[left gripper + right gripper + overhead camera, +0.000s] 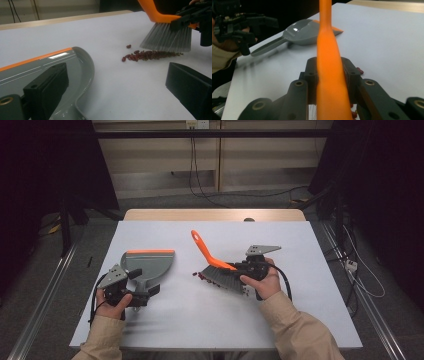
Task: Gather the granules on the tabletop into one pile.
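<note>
A brush (203, 249) with an orange handle and grey bristles (166, 37) stands right of the table's middle. My right gripper (235, 267) is shut on its handle (329, 75), low down near the bristles. The bristle tips rest against a small heap of dark red beans (150, 55), which also peek out at the brush's left end (199, 276). A grey dustpan (150, 262) with an orange front lip lies flat to the left. My left gripper (144, 282) is at the dustpan's handle end, jaws wide open (115, 77). The pan (37, 67) lies by its left jaw.
The white table top (200, 320) has bare room between dustpan and brush and along the front. A wooden strip (215, 215) runs along the far edge. Cables and dark stands are on the floor beyond and to both sides.
</note>
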A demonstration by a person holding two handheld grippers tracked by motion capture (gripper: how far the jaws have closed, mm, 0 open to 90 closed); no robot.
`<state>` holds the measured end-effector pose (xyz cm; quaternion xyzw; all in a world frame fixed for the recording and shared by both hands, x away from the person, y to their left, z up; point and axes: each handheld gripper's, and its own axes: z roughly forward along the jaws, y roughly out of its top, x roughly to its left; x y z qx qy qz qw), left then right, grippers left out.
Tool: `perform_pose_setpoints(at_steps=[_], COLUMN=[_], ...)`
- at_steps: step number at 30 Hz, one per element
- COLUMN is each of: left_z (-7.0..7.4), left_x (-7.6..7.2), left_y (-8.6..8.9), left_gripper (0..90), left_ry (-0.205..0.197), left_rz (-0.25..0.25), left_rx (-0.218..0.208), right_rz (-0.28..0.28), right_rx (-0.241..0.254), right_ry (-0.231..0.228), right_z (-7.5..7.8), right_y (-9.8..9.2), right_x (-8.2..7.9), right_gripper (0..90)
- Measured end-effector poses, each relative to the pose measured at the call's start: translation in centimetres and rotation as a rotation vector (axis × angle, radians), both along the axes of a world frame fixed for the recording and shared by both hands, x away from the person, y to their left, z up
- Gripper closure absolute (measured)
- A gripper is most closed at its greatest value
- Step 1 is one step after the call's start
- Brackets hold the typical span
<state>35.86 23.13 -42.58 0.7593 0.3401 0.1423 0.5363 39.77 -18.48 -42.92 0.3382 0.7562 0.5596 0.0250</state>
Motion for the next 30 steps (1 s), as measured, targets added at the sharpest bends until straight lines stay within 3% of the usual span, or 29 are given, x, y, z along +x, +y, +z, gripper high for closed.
perform_pose_setpoints(at_steps=[6,10,12,20,24,30], left_z=[0.0,0.0,0.0,0.1,0.2,0.1], left_x=[0.0,0.0,0.0,-0.1,-0.1,-0.1], left_y=[0.1,0.0,0.1,0.1,0.2,0.2], left_gripper=[4.4,4.4,4.4,4.4,4.4,4.4], left_ry=[-0.002,-0.004,-0.005,-0.009,-0.012,-0.01], left_rz=[0.004,0.003,0.004,0.006,0.006,0.008], left_rx=[0.0,0.0,0.001,-0.004,-0.003,-0.006], right_rz=[-0.088,-0.156,-0.181,-0.258,-0.305,-0.375], right_rx=[-0.006,0.008,0.022,-0.012,0.008,-0.031], right_ry=[0.0,0.009,0.009,0.012,0.053,0.083], right_z=[0.5,0.5,0.5,-0.1,-0.8,-1.8], right_y=[-0.3,0.8,1.9,7.8,10.0,12.2], right_x=[-0.1,-0.1,-0.2,-0.3,-0.1,0.6], right_gripper=[71.2,71.2,71.2,71.2,71.2,71.1])
